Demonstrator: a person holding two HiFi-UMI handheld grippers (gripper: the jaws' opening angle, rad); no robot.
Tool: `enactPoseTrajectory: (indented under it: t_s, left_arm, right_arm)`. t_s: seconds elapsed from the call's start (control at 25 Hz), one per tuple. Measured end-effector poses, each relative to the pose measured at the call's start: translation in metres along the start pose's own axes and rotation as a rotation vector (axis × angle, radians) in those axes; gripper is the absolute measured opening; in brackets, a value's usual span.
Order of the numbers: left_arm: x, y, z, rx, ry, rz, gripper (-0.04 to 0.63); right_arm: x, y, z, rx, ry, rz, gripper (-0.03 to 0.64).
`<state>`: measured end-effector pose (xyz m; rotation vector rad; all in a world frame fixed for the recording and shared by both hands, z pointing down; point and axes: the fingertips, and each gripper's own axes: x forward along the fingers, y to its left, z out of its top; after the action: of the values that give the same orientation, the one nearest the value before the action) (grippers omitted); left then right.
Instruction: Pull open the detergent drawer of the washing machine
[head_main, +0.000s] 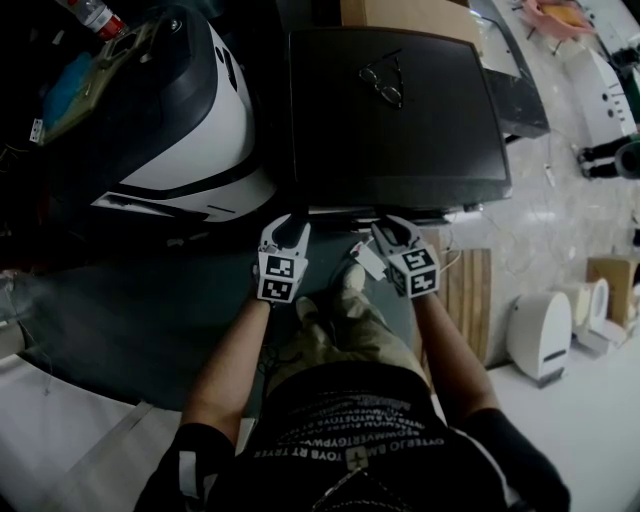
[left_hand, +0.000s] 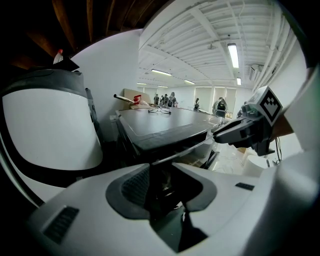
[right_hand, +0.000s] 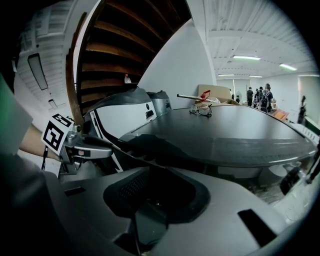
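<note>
A pair of glasses (head_main: 383, 82) lies near a brown cardboard box (head_main: 400, 14), which sits just behind it. To the left stands a big round machine (head_main: 190, 130), white with black bands. A clear bottle (head_main: 93, 15) with a red label shows past it, at the top corner. On the right, a wooden board with slats (head_main: 470, 290) stands beside the pale shiny floor (head_main: 560, 215). A small white thing with a round top (head_main: 540, 338) stands near the board. Far across the room, some people (left_hand: 169, 99) stand under long ceiling lights (left_hand: 232, 54). Dark wooden steps (right_hand: 125, 47) show from below, up high.
</note>
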<state>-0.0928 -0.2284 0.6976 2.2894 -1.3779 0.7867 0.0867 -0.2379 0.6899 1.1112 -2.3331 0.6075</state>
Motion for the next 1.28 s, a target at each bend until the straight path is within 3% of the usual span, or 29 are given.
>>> enactPoseTrajectory:
  t_s: [1.28]
  left_arm:
    - [-0.029, -0.025, -0.023, 0.027, 0.035, -0.037, 0.121]
  right_arm:
    - [-0.028, 0.018, -0.026, 0.024, 0.02, -0.003, 0.094]
